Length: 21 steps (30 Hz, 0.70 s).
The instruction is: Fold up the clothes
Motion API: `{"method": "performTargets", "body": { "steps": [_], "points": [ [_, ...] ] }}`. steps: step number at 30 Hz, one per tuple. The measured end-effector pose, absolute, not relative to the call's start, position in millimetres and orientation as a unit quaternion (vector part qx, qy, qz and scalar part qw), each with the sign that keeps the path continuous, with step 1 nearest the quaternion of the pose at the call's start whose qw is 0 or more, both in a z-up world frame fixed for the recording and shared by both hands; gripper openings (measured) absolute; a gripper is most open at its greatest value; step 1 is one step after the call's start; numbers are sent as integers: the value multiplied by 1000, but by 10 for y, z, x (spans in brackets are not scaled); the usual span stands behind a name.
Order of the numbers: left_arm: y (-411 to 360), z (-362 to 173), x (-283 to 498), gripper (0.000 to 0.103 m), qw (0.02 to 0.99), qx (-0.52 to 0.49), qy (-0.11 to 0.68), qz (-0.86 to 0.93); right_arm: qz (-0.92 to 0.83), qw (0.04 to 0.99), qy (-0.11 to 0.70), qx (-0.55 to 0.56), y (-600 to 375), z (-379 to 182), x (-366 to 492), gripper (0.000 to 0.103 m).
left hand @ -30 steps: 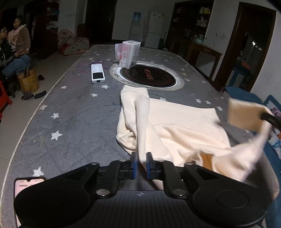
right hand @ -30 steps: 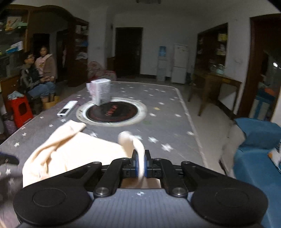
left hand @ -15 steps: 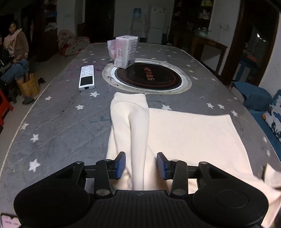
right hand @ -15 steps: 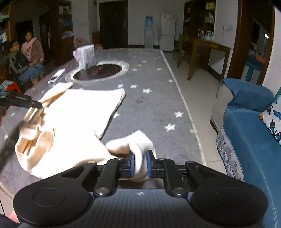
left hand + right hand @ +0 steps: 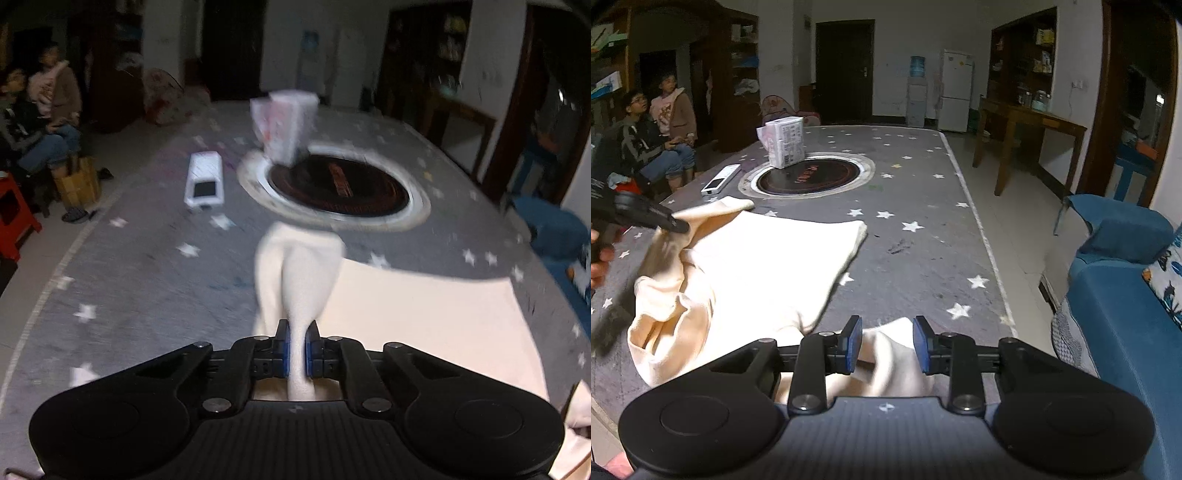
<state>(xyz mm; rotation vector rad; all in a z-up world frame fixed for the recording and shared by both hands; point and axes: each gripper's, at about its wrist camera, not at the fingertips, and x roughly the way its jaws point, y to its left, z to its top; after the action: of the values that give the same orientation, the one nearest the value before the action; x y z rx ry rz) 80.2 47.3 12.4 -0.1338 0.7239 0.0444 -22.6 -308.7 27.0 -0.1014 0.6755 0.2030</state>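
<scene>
Cream garment [image 5: 757,266] | left fingers [image 5: 283,347] pinch its sleeve | right fingers [image 5: 854,343] spread, straddling loose fold

The left gripper [image 5: 296,349] is clamped: its two blue-padded fingers [image 5: 282,349] stand nearly together, parted only by the fold of cream cloth [image 5: 297,295] pinched between them. Seen from the right wrist view, it [image 5: 674,224] sits raised above the left part of the table [image 5: 908,258], pointing rightward, with a bit of the holding hand [image 5: 600,258] showing at the frame's left edge. The right gripper [image 5: 886,345] sits low near the table's near edge with its jaws spread wide; cloth lies between the fingers [image 5: 854,345], but neither pad presses it.
</scene>
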Motion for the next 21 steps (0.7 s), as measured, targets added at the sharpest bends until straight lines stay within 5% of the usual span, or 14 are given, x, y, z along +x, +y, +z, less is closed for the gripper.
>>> {"method": "performTargets", "body": {
  "steps": [14,21],
  "points": [
    [1091,239,-367,10,928,-74,351,100,126,917,368,-89,-2770,-19,-100,41],
    [1190,149,-501,24,919,-55,370,124,95,908,396,-97,-2904,-146,-159,47]
  ]
}}
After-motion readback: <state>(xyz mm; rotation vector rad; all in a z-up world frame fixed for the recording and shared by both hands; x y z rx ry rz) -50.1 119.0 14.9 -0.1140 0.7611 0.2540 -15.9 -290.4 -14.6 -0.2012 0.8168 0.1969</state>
